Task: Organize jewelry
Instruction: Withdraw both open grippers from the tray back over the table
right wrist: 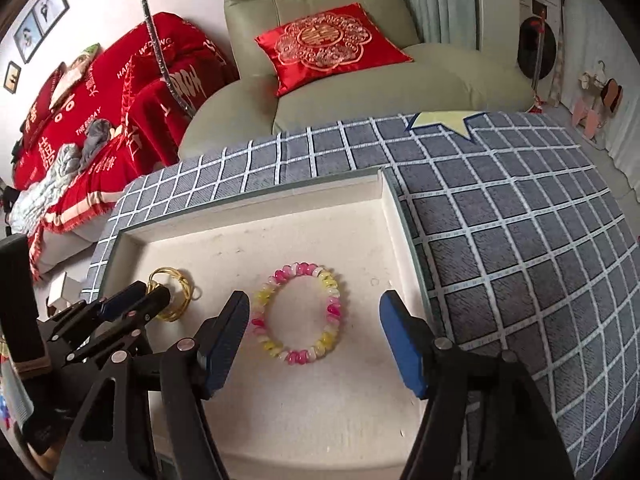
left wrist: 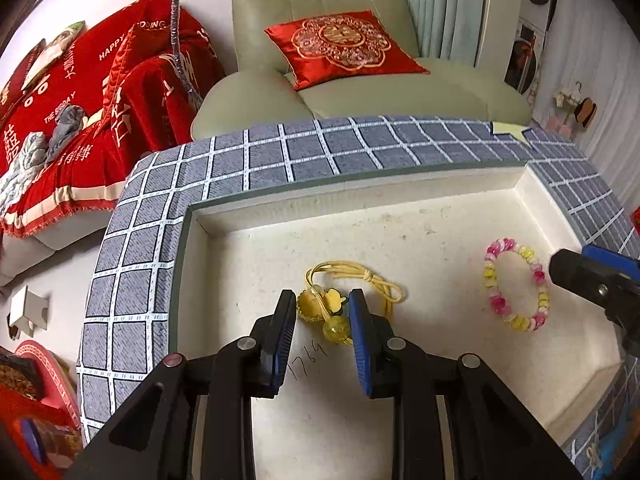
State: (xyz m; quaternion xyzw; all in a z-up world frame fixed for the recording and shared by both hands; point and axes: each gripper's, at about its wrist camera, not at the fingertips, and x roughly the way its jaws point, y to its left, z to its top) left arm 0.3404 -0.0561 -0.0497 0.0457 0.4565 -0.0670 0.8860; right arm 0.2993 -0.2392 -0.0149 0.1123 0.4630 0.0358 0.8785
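Observation:
A shallow white tray (left wrist: 360, 190) lies on a blue checked cloth. In it are a yellow cord bracelet with charms and a bead (left wrist: 340, 300) and a pink and yellow bead bracelet (left wrist: 516, 284). My left gripper (left wrist: 322, 304) is open, its fingers either side of the yellow bracelet's charms, apart from them. In the right wrist view my right gripper (right wrist: 314, 306) is open wide around the bead bracelet (right wrist: 298, 312), not touching it. The yellow cord bracelet (right wrist: 176, 292) is partly hidden there behind the left gripper (right wrist: 136, 300).
The tray's wall (right wrist: 394, 216) stands just right of my right finger. The blue checked cloth (right wrist: 520, 240) spreads to the right. A green armchair (left wrist: 360, 80) with a red cushion stands behind, and a red-covered sofa (left wrist: 80, 100) is at the left.

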